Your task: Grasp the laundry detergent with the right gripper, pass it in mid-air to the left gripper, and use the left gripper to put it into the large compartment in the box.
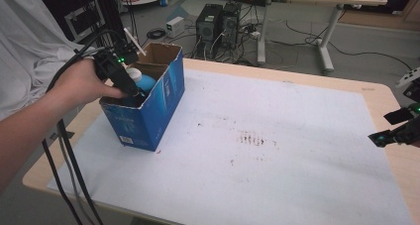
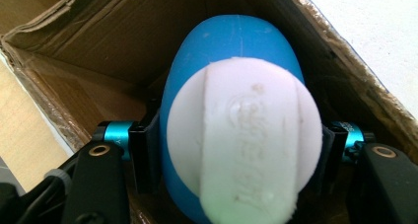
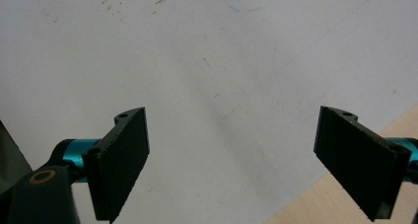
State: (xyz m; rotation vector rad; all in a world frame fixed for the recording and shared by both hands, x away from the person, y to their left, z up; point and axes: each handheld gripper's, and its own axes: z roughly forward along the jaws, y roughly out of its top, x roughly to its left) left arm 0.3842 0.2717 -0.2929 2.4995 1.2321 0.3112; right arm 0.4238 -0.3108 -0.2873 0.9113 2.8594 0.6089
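Left gripper [image 2: 231, 155], clamped on the white cap [image 2: 241, 135] of a blue bottle [image 1: 143, 80] inside the blue cardboard box [image 1: 148, 111] at the table's [image 1: 297, 175] ten o'clock, should probably move straight and clear of the box walls, while the right gripper [image 3: 231, 160] waits wide open at three o'clock.

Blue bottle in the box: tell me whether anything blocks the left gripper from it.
Nothing does. The left gripper is already shut on the blue bottle inside the cardboard box, its pads against both sides.
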